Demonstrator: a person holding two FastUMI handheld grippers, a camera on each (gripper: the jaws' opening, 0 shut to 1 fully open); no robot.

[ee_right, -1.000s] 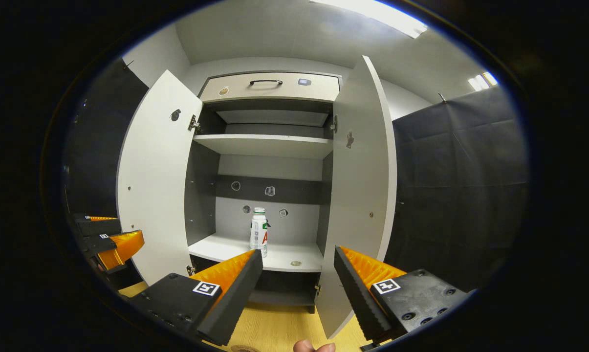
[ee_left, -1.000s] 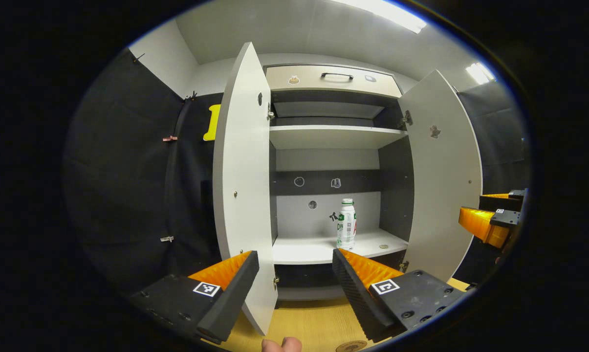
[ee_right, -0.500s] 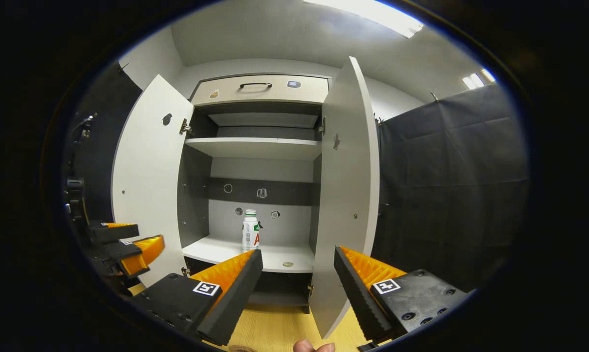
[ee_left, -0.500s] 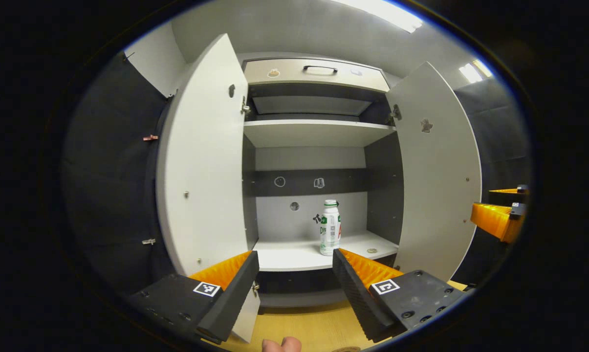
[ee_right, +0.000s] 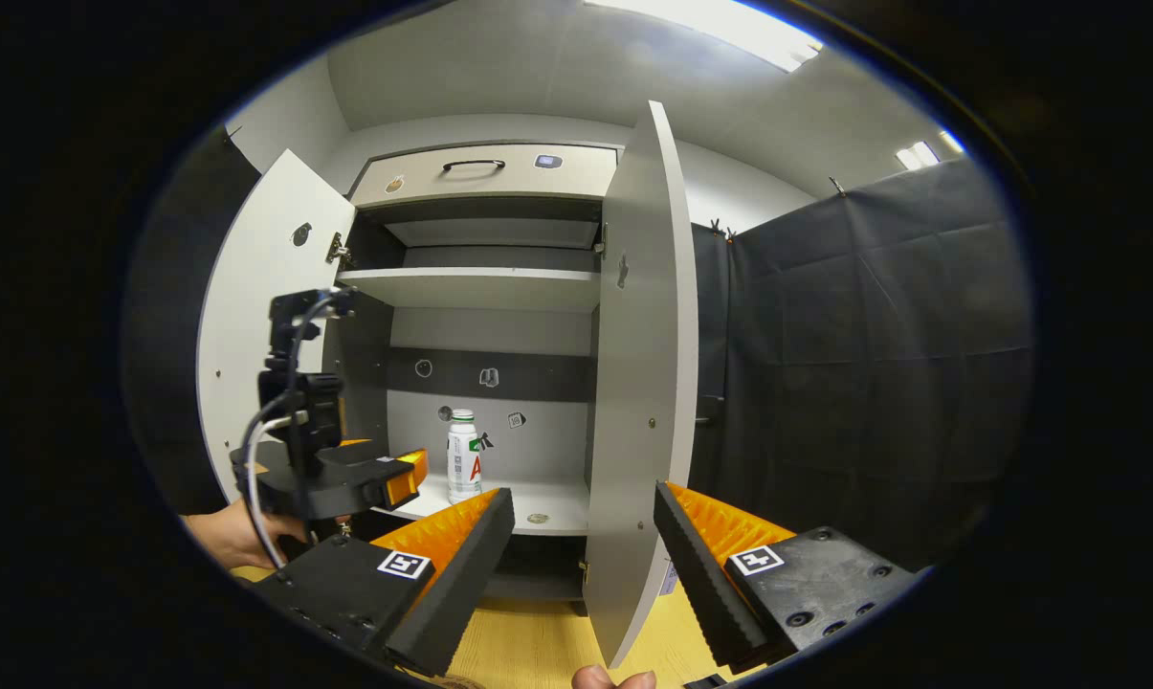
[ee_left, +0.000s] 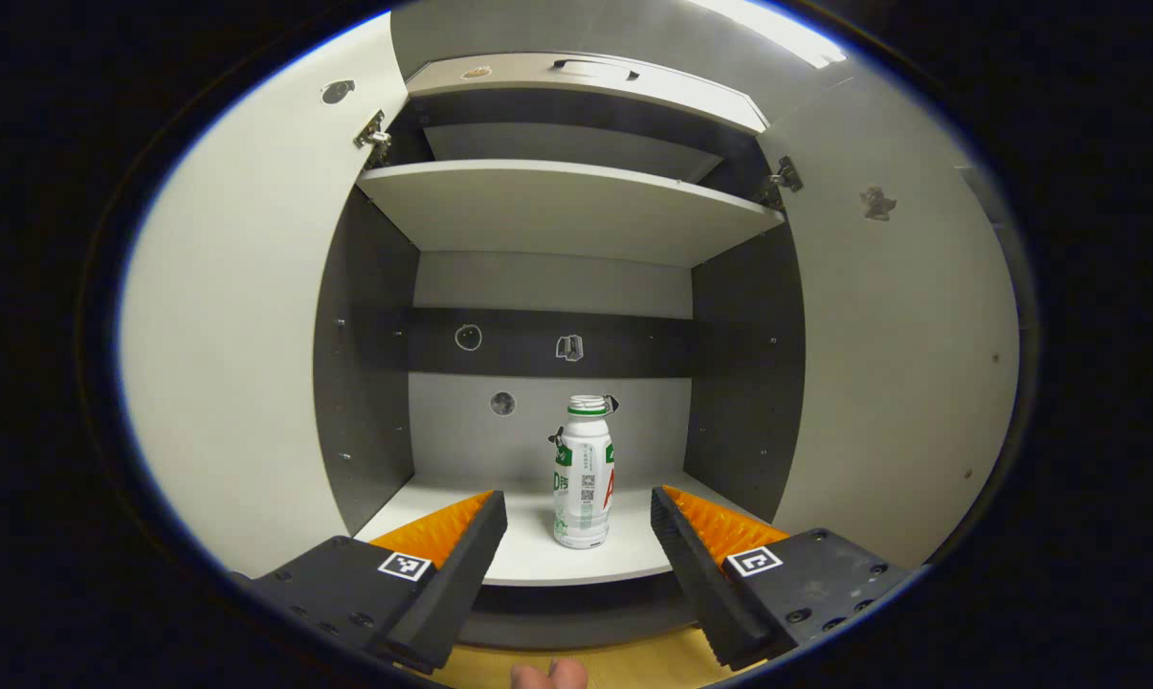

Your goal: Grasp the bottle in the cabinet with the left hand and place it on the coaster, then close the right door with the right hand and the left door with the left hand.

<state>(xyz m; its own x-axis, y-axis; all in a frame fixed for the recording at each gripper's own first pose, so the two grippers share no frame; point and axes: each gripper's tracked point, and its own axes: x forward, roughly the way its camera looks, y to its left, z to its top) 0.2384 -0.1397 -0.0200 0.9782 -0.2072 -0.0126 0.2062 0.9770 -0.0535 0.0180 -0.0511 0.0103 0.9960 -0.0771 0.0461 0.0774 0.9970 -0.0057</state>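
Note:
A white bottle (ee_left: pixel 583 476) with a green-banded cap and a printed label stands upright on the cabinet's lower shelf (ee_left: pixel 538 560). My left gripper (ee_left: pixel 576 526) is open in front of the shelf's edge, and the bottle stands a little beyond its fingertips, between the two fingers' lines. In the right gripper view the bottle (ee_right: pixel 461 457) shows deeper in the cabinet, with the left gripper (ee_right: pixel 399 474) and the hand holding it to its left. My right gripper (ee_right: pixel 584 522) is open and holds nothing, back from the cabinet near the right door's edge (ee_right: pixel 633 383).
Both cabinet doors stand open: the left door (ee_left: pixel 241 335) and the right door (ee_left: pixel 901 354) flank my left gripper. An upper shelf (ee_left: pixel 557 206) and a drawer with a handle (ee_right: pixel 476 172) sit above. A small round thing (ee_right: pixel 538 518) lies on the lower shelf. Wooden table (ee_right: pixel 528 651) below.
My left gripper has moved forward between the open doors towards the bottle, which now looks larger and centred. The right gripper has drifted slightly right, staying back.

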